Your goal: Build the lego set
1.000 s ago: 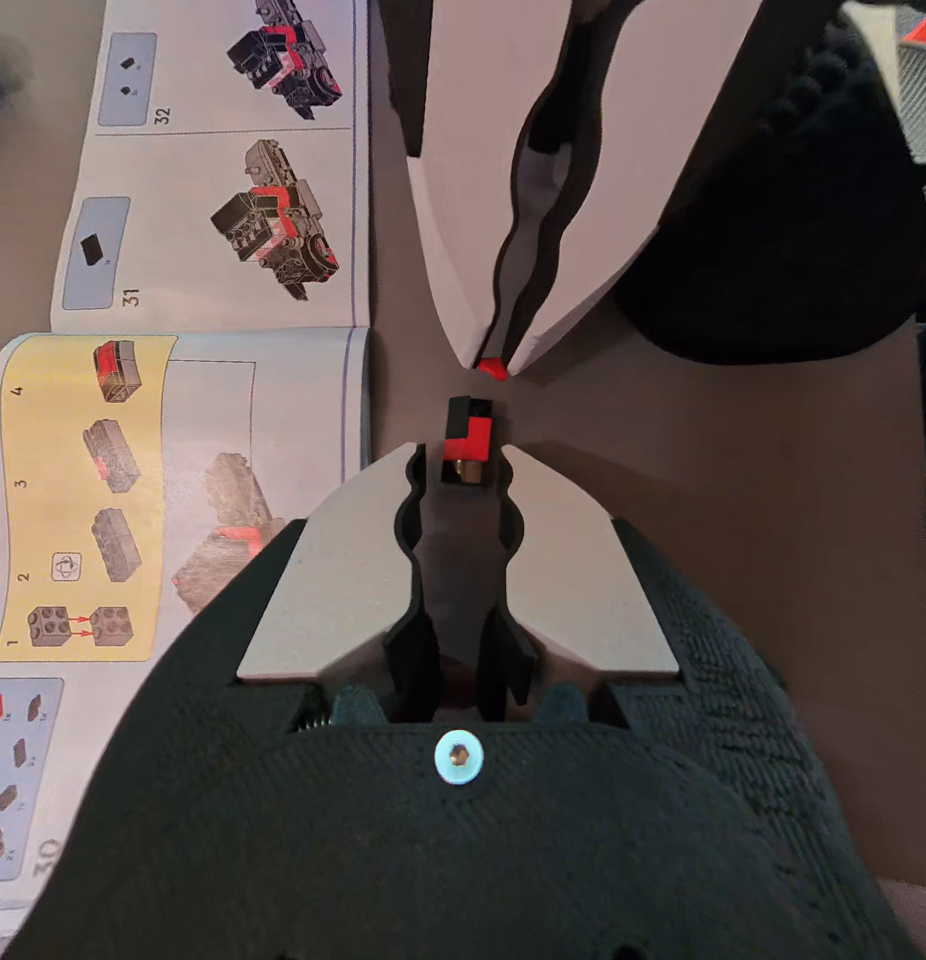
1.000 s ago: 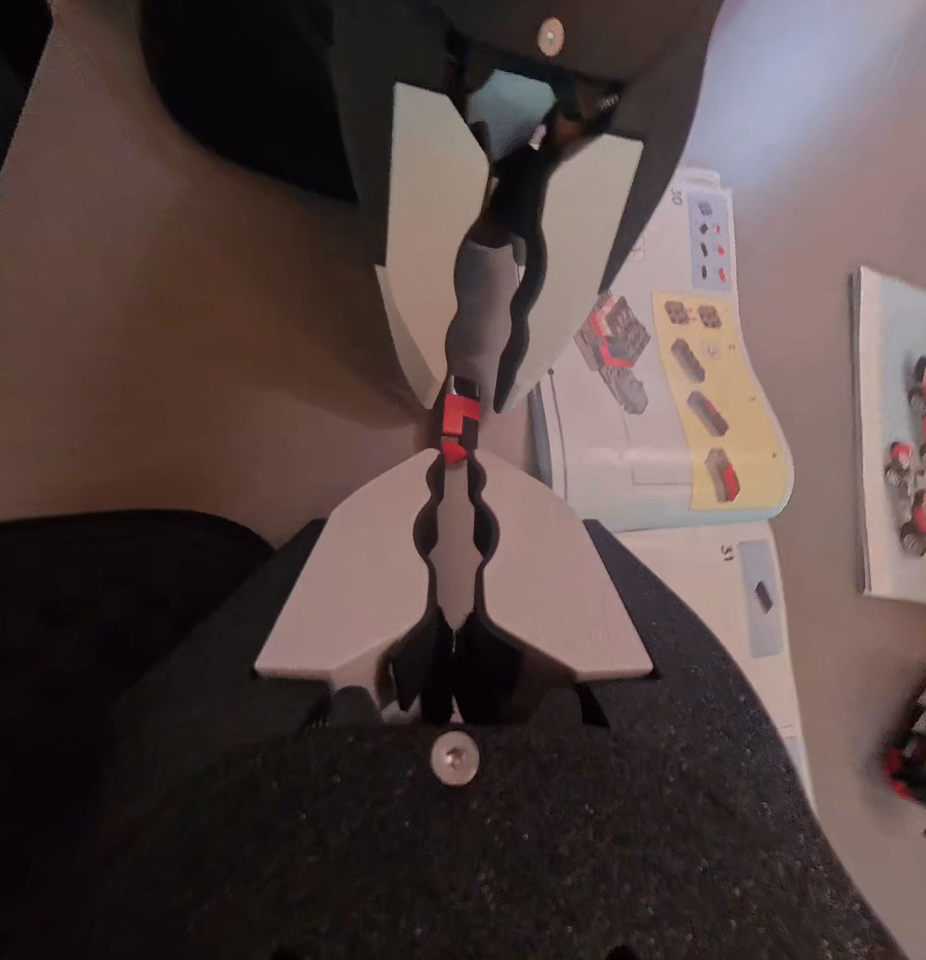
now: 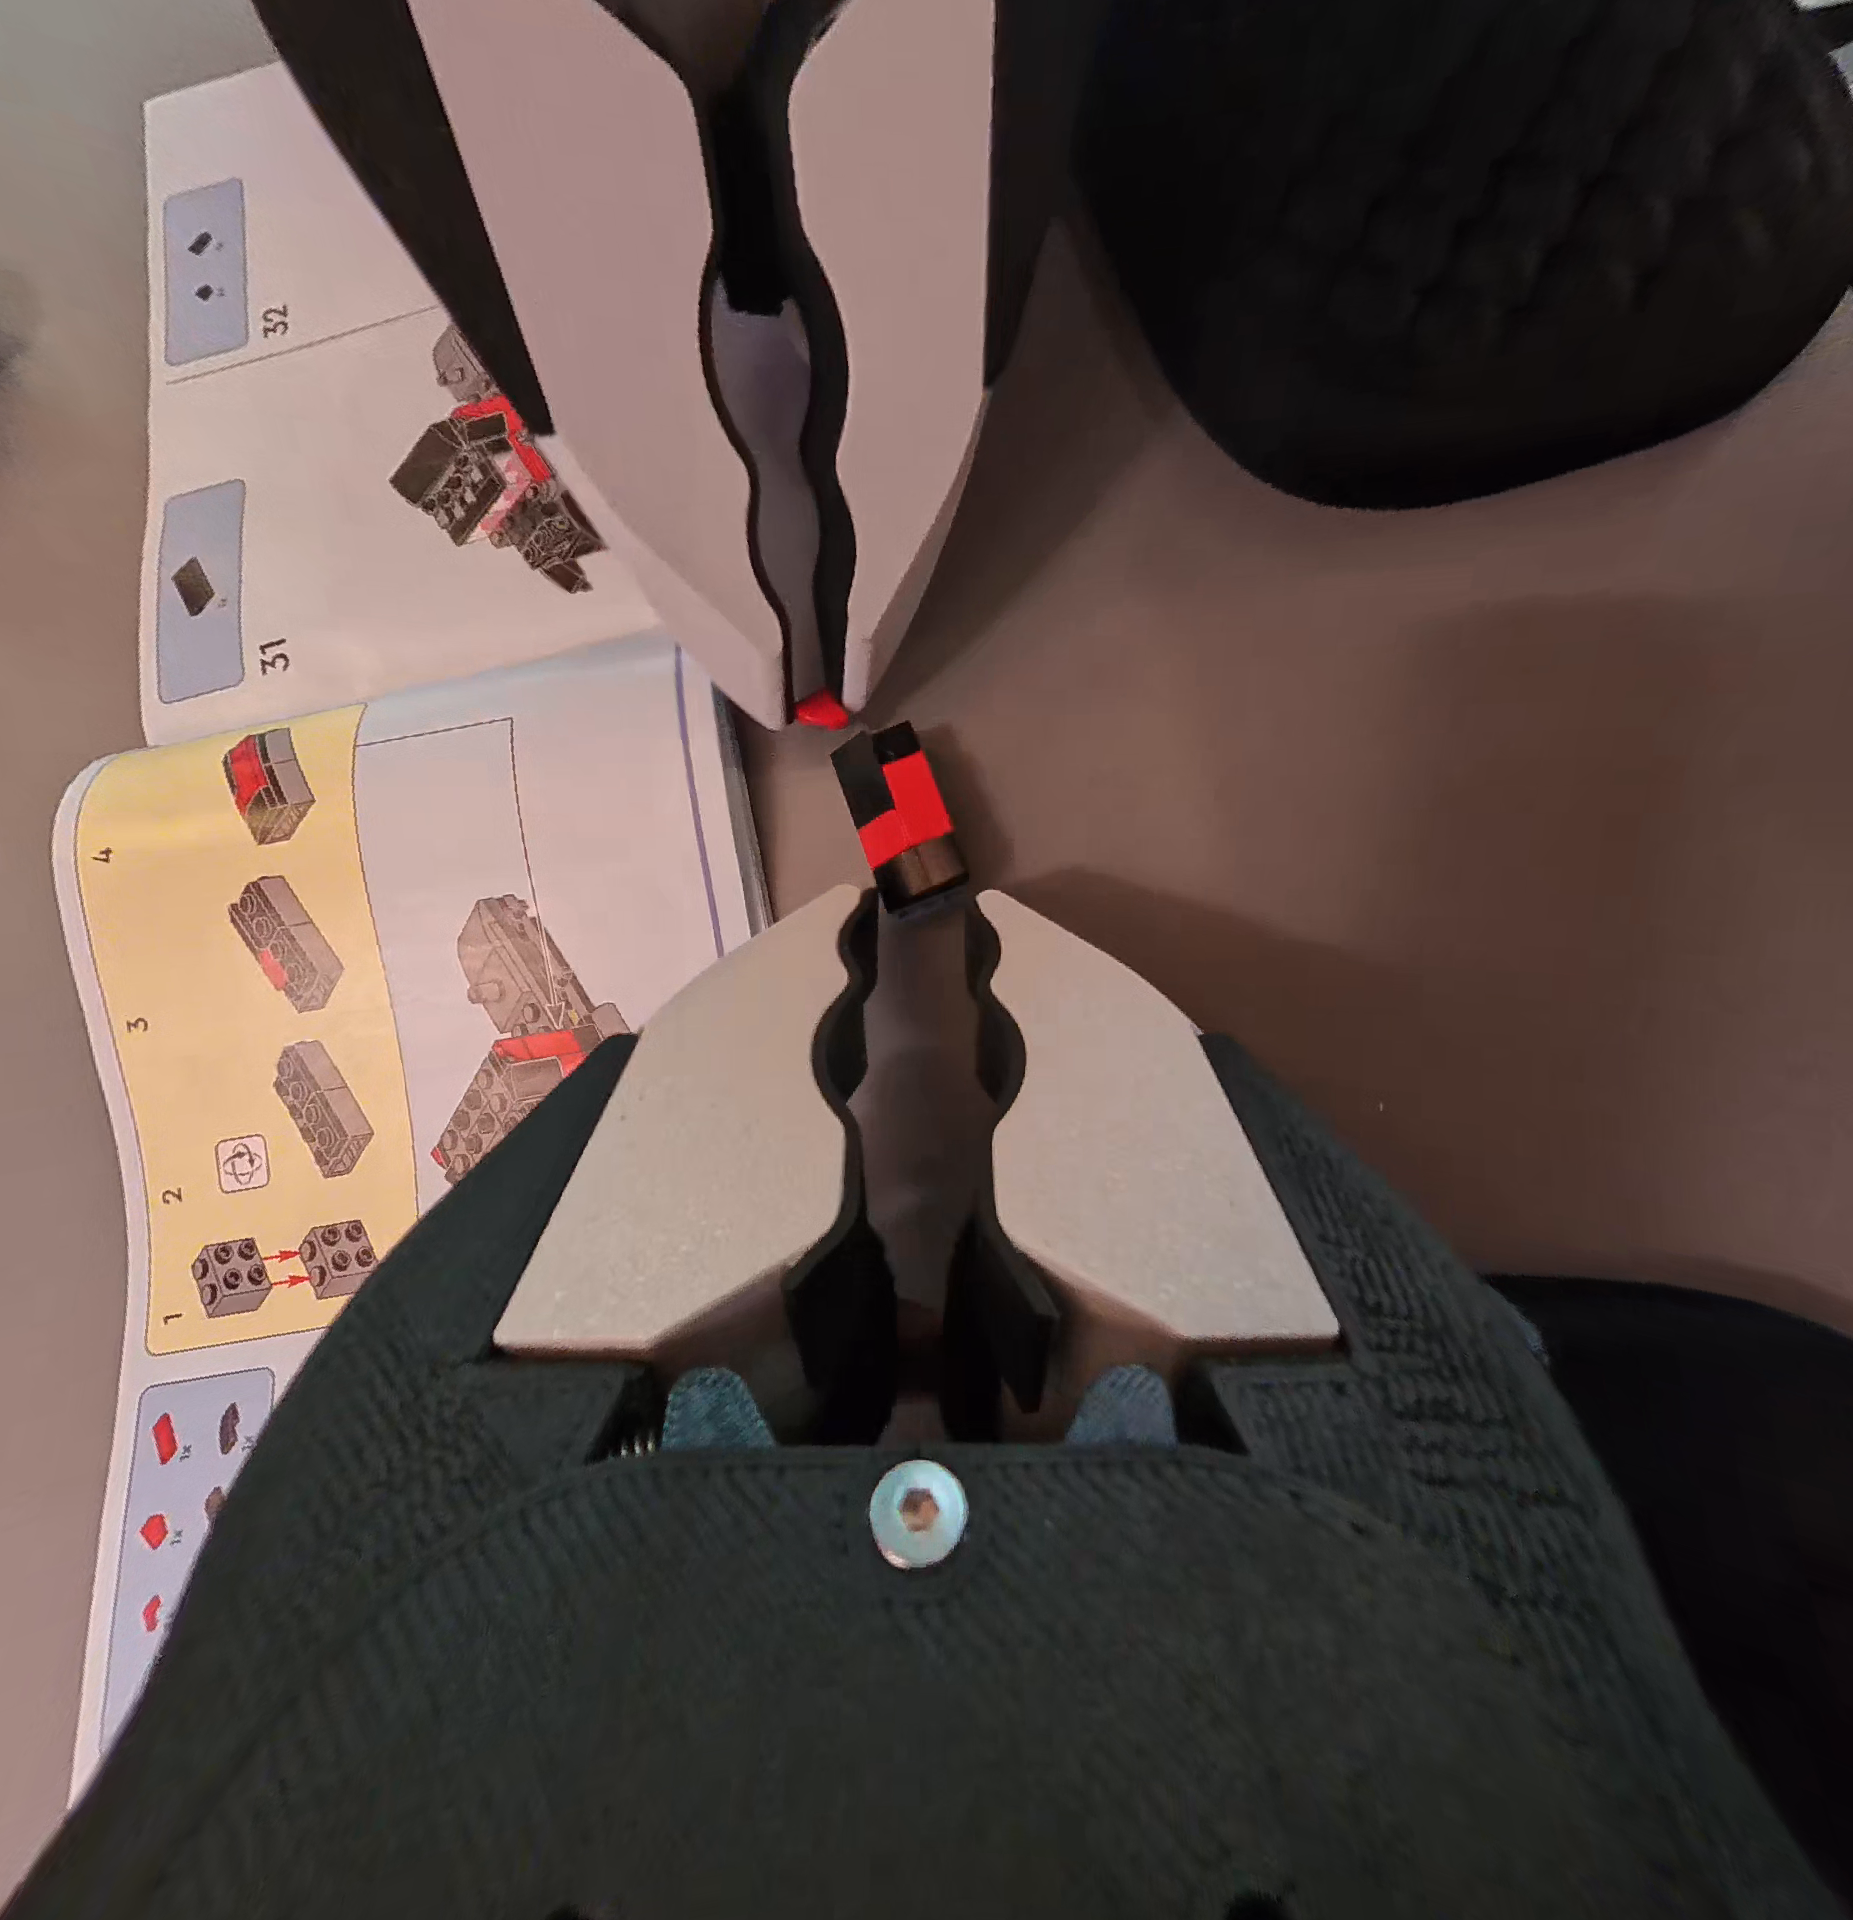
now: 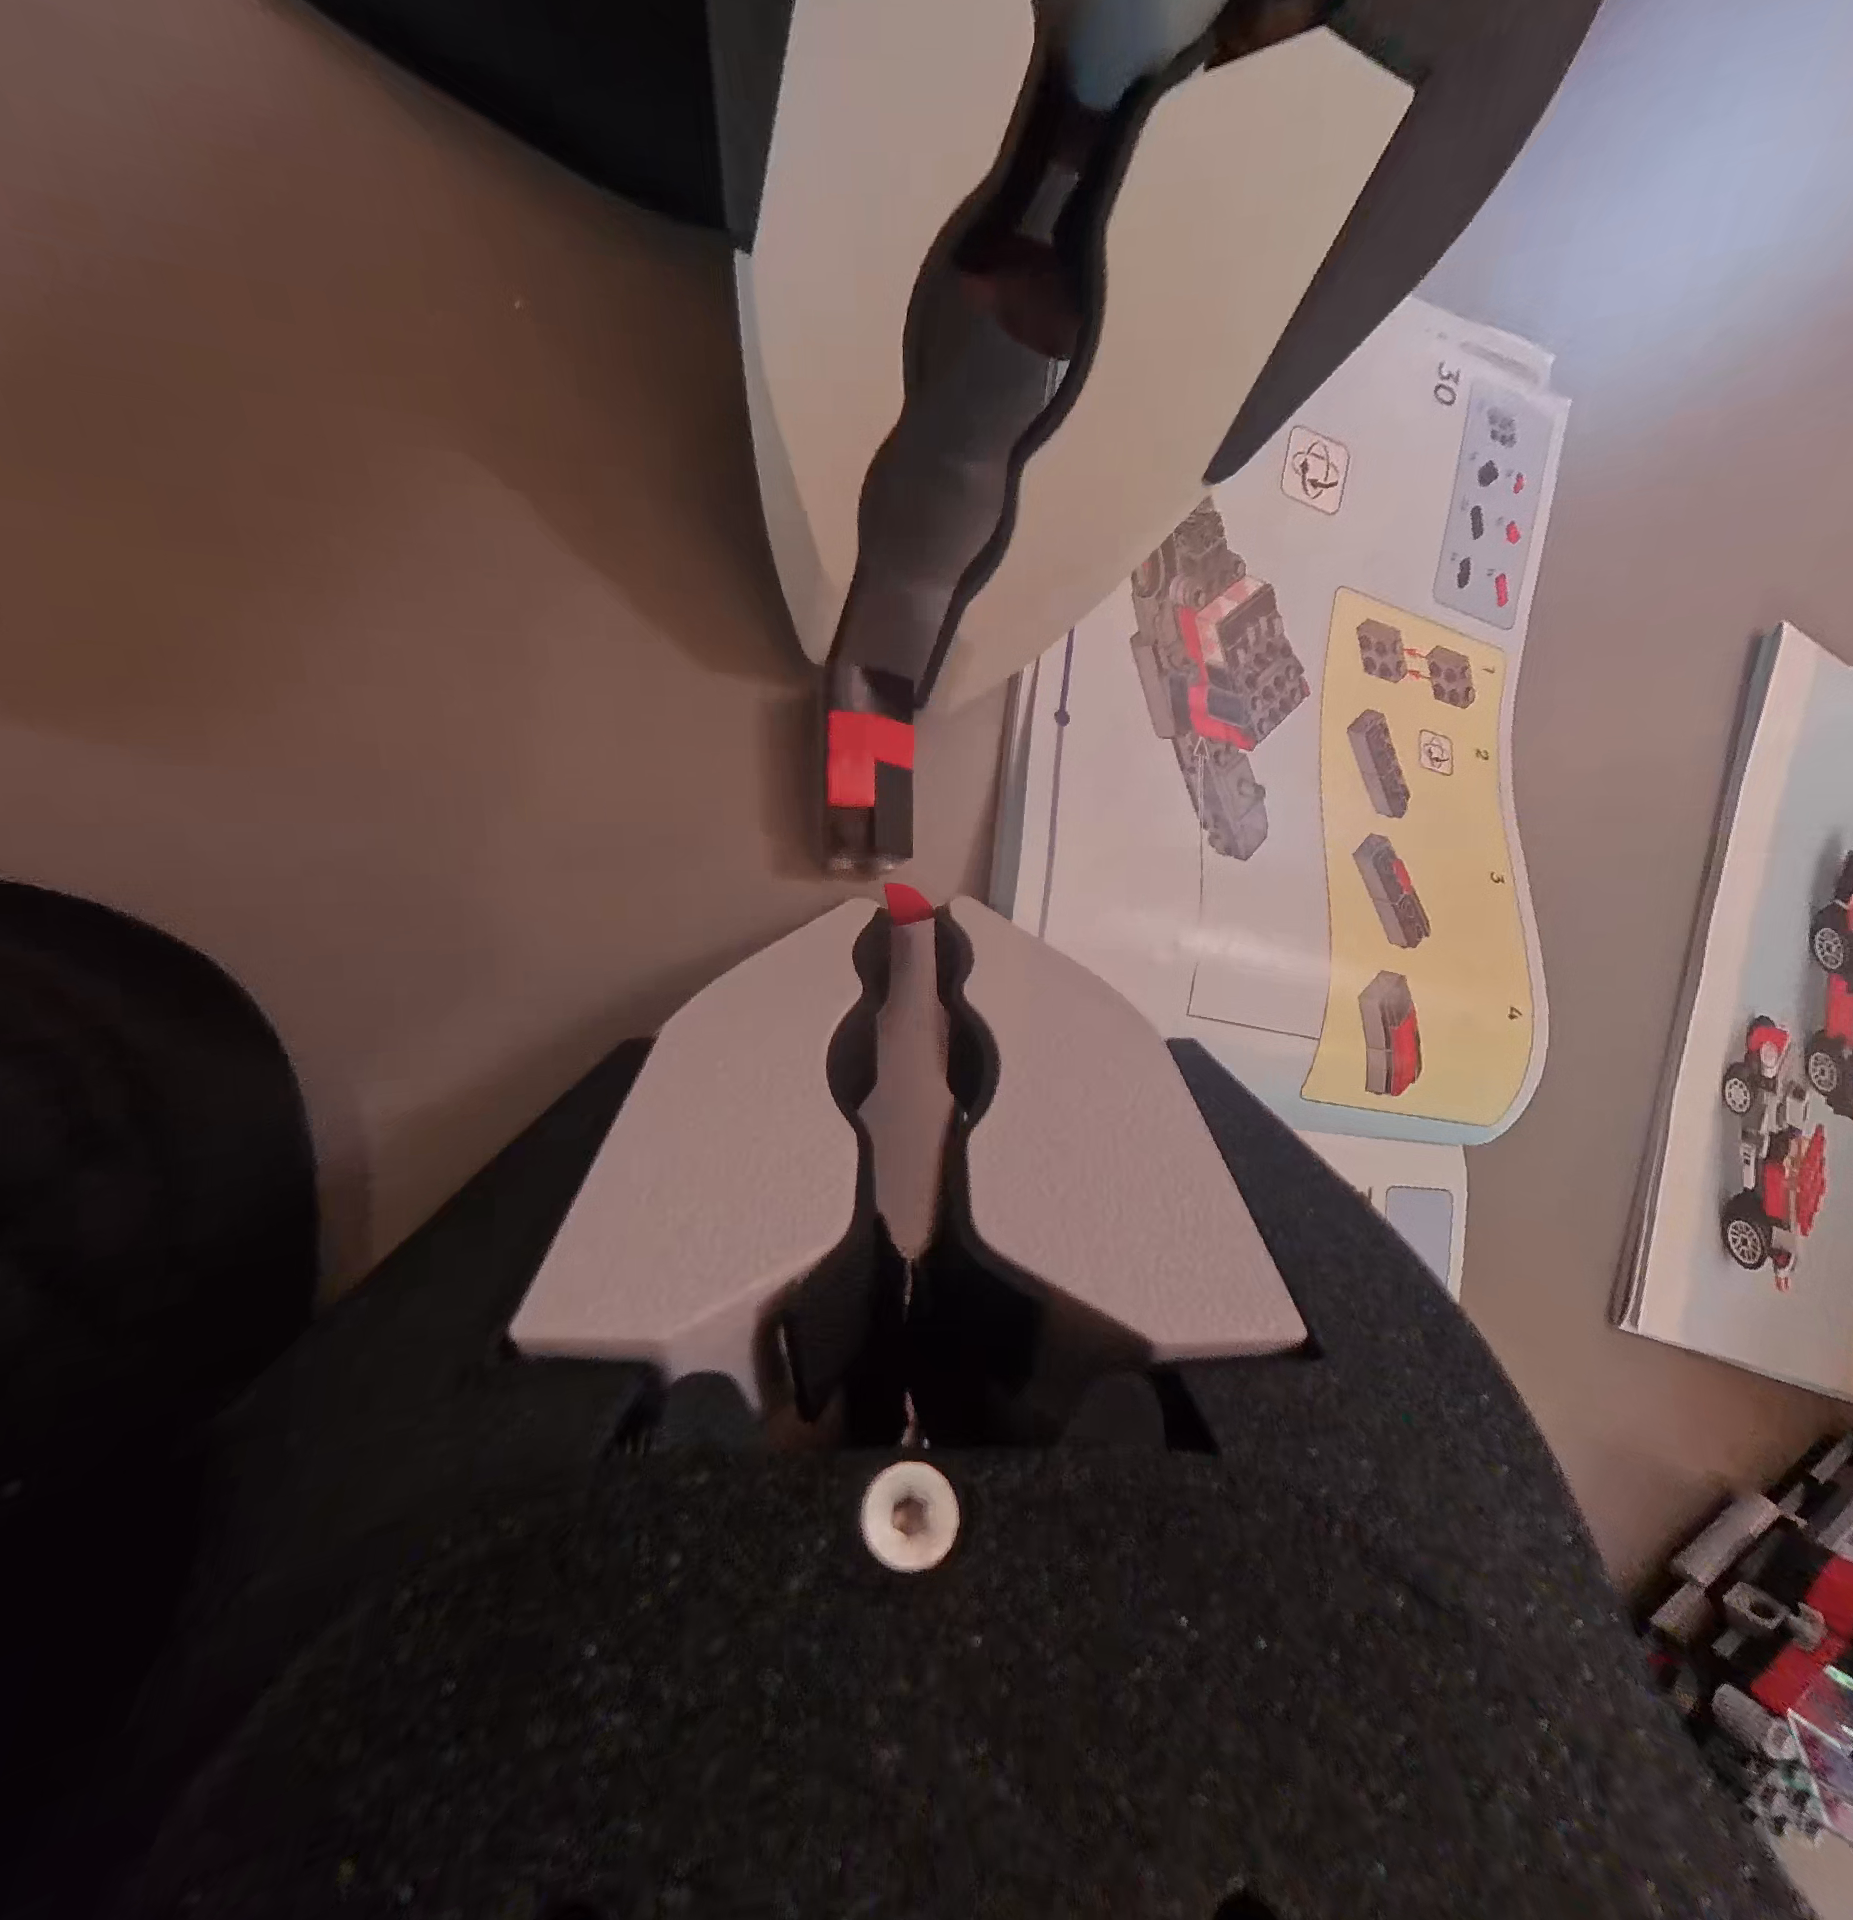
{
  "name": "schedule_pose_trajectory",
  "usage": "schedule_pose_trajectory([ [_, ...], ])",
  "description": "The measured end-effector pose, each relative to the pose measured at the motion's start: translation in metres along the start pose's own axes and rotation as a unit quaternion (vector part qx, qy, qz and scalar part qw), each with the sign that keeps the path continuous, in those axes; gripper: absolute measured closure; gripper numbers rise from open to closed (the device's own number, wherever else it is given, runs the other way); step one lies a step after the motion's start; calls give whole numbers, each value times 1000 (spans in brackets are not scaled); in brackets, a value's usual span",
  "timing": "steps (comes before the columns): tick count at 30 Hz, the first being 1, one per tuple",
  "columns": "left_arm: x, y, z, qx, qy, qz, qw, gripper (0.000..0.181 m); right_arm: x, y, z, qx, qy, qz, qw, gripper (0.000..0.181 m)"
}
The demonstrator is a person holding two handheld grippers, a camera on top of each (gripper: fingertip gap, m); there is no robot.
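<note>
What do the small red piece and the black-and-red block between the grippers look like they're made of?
Red piece: likely hard plastic, smooth and slightly glossy, with clean moulded edges. Black-and-red block: the same look, with sharp corners and sheen on flat faces; studs show at its end in the right wrist view.

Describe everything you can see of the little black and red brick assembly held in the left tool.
The small black and red plastic brick assembly is a short stack: black blocks with a red L-shaped band, studs at its free end. The left tool pinches its base, holding it above the brown tabletop. It points toward the right tool's tiny red piece, not touching.
</note>
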State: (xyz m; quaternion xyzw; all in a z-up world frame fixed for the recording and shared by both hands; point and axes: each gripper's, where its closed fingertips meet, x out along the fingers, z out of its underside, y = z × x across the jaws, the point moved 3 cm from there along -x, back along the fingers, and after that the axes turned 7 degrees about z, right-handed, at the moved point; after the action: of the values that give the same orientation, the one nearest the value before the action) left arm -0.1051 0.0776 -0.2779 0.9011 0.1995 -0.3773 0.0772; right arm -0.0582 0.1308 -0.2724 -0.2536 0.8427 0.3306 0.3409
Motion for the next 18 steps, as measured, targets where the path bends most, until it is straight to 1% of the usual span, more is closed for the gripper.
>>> schedule_pose_trajectory([
  [4, -2, -2, 0, -2, 0, 8, 1000, 165, 1, 4, 1, 0, -7, -1, 1000, 173],
  [7, -4, -2, -1, -12, 11, 7, 1000, 151, -3, 3, 0, 26, -5, 9, 1000, 173],
  [10, 0, 4, 0, -36, -1, 18, 999, 154, -9, -1, 1, 98, -22, 34, 994, 173],
  [12, 3, 12, 0, -58, -10, 30, 998, 156, -11, -6, 0, 167, -25, 51, 984, 173],
  [14, 4, 20, -2, -76, -15, 40, 996, 158, -13, -13, -4, 242, -17, 58, 968, 173],
  [16, 0, 23, -4, -85, -23, 33, 996, 157, -15, -20, -9, 304, 0, 60, 951, 173],
  [18, -3, 24, -10, -100, -1, 37, 994, 157, -17, -21, -14, 345, 20, 69, 936, 173],
])
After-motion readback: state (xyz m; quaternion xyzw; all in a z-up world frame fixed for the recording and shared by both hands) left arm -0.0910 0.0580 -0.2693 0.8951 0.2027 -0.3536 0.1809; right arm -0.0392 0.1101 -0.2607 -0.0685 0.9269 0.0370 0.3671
